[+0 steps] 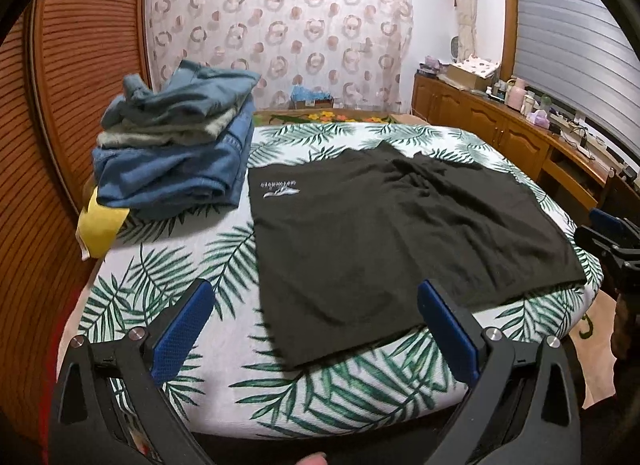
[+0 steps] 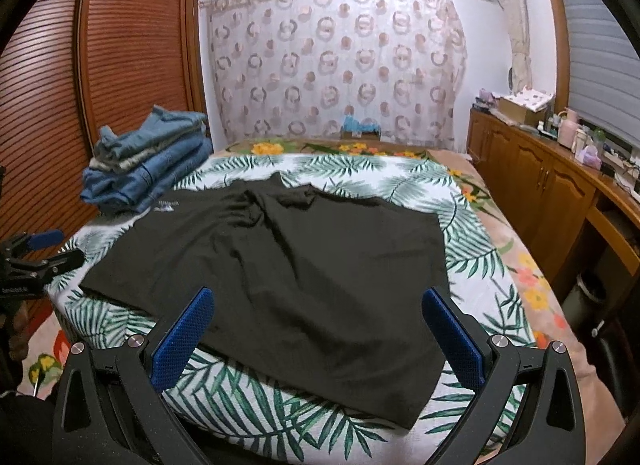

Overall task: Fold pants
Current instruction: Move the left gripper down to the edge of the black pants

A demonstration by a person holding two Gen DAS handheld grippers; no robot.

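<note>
Pants [image 1: 392,233], black, lie spread flat on the bed [image 1: 320,393], straight ahead of both grippers. The left gripper [image 1: 316,317] hovers with its blue pads wide apart, holding nothing, just short of the near hem. The right gripper [image 2: 318,323] hangs the same way, spread and empty, over the near edge of the cloth. Bare leaf-print bedding shows between hem and bed edge. Ahead-left of the left gripper sits a stack of folded jeans [image 1: 172,145]. A white logo [image 1: 280,188] marks the far-left corner; its lettering is too small to read.
</note>
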